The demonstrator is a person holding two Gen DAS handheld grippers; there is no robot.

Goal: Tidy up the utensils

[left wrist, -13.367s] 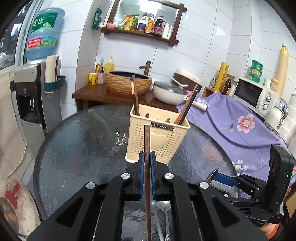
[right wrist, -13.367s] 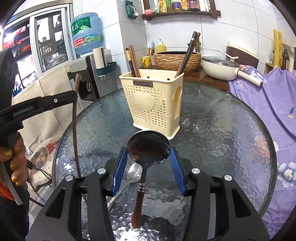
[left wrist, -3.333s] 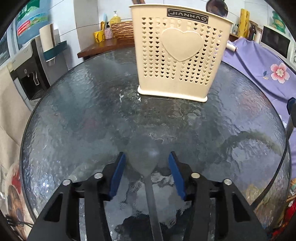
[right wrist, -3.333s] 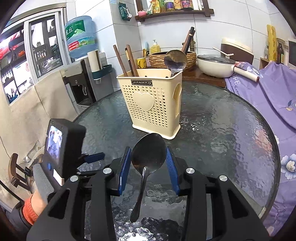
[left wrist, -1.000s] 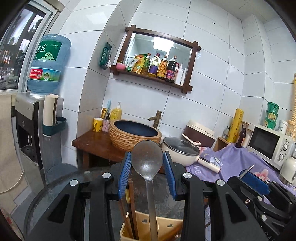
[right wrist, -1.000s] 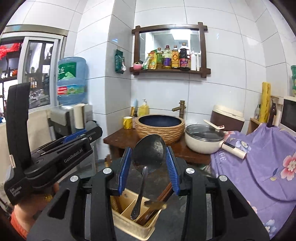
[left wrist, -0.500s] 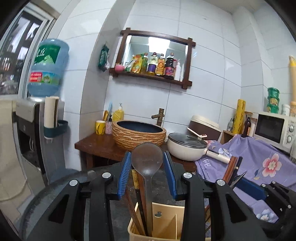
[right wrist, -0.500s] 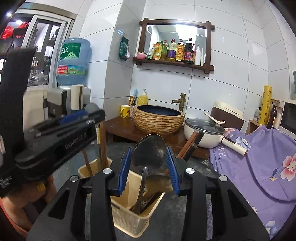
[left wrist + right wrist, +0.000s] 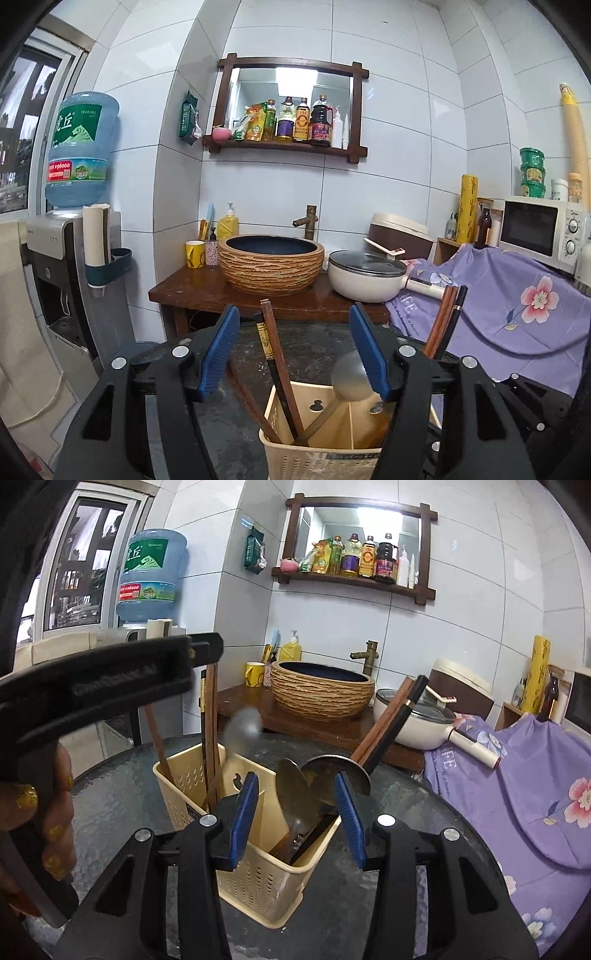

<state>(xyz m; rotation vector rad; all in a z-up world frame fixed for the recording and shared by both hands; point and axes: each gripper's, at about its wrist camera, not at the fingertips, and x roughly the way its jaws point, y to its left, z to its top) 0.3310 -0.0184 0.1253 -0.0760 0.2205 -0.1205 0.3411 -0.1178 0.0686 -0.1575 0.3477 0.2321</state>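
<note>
A: Fingers first. Left gripper has its blue pads spread wide, jaws have just been opening, nothing pressed between them. A grey spoon shows by the right pad, bowl up, handle down inside the beige utensil holder; whether the pad touches it, can't tell.

B: Right gripper?

A: Pads moderately apart, jaws have just been opening too. Steel ladle sits between them, bowl tilted, handle down in the near compartment of the holder. Pads don't look pressed on it.

B: Other contents?

A: Wooden chopsticks lean in the left compartment, a second dark pair leans out the far right corner. Holder stands on the round glass table.

B: Readable text?

A: Water jug says "TIGER HILL" with large Chinese characters on a green label. White pan handle lies over purple floral cloth printed "FE". Left gripper body in the right wrist view has lettering, too blurred. Holder's dark nameplate is cut off at the frame edge, unreadable. Shelf bottles have labels too small.

B: Person?

A: A hand with gold nail polish grips the left tool.
</note>
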